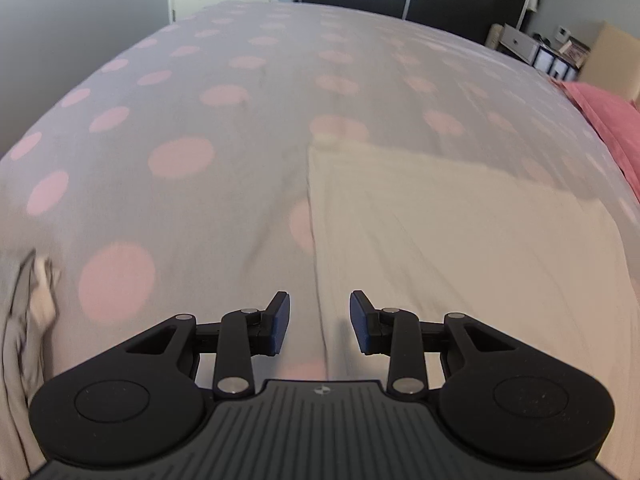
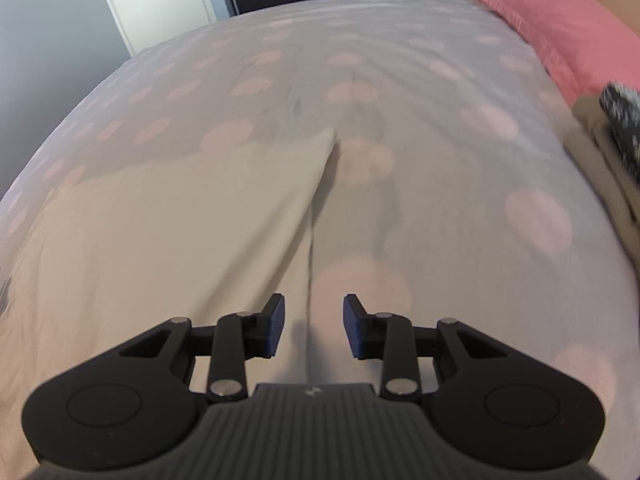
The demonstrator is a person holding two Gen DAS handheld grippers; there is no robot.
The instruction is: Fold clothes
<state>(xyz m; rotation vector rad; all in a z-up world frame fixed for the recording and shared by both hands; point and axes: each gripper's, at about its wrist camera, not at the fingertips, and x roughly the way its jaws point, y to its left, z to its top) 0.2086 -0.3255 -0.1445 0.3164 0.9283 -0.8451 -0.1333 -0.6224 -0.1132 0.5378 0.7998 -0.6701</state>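
Left wrist view: the left gripper tilts down over the bed cover, grey with pink dots, its jaws partly apart with nothing between them. Below the gap runs the left edge of a cream folded garment, which fills the lower right of the frame and is cut off by the right border. At the left edge a blurred grey cloth is hard to identify. A pink pillow sits at the right.

Right wrist view: the right gripper points down likewise, jaws partly apart and empty, above the garment's right edge in the lower left. Blurred clothes lie at the right edge
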